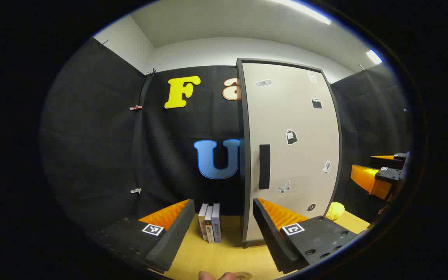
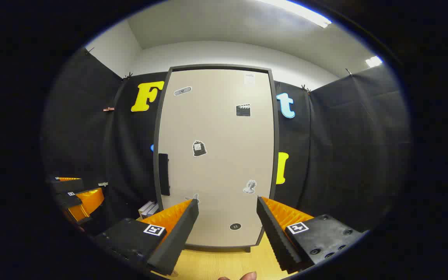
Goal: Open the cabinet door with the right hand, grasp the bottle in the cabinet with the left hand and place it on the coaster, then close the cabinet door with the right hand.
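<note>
Two hand-held grippers are raised in front of a closed cabinet on a pale wooden table [image 1: 208,260]. In the left gripper view, the left gripper [image 1: 221,206] sits nearest, its fingers spread wide apart with nothing between them. Just below it, at the lower edge, a fingertip [image 1: 207,275] shows beside a small round disc [image 1: 243,276] on the table; whether this is the coaster cannot be told. Beyond the gap between the fingers, three books [image 1: 210,222] stand upright on the table, just left of the cabinet. Ahead and to the right stands the cabinet door [image 1: 292,151], shut, with a dark vertical handle [image 1: 264,166] near its left edge and small stickers scattered over it. A yellow object [image 1: 335,210] lies on the table past the right finger, by the cabinet's right side. Far right, the right gripper [image 1: 379,175] shows in part.

In the right gripper view, the right gripper [image 2: 227,206] points straight at the door, fingers wide apart and empty, not touching it. The handle lies ahead and to the left of its left finger. The bottle cannot be seen behind the shut door.
</note>
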Tool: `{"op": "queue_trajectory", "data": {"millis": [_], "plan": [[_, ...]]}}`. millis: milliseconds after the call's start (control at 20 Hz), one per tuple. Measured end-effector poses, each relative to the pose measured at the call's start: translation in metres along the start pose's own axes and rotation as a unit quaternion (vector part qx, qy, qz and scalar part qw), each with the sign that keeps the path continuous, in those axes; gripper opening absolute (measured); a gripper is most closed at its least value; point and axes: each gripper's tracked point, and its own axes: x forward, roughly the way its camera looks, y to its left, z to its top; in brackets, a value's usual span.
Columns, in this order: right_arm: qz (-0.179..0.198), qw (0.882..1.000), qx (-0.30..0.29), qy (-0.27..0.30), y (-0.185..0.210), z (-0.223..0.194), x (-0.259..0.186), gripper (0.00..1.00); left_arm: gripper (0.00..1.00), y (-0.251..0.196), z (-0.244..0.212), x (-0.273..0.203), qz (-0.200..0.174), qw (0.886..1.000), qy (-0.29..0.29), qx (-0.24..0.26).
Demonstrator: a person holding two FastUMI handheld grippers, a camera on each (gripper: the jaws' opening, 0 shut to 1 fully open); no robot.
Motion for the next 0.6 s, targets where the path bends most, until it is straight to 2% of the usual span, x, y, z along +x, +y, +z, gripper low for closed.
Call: {"op": "queue_trajectory", "data": {"millis": [600], "plan": [[-0.003,1.0,-0.002,-0.002,0.007,0.0019,-0.002,0.98,0.95,0.0031,0.0018,-0.0005,-0.006,1.0,-0.002,0.008]]}}
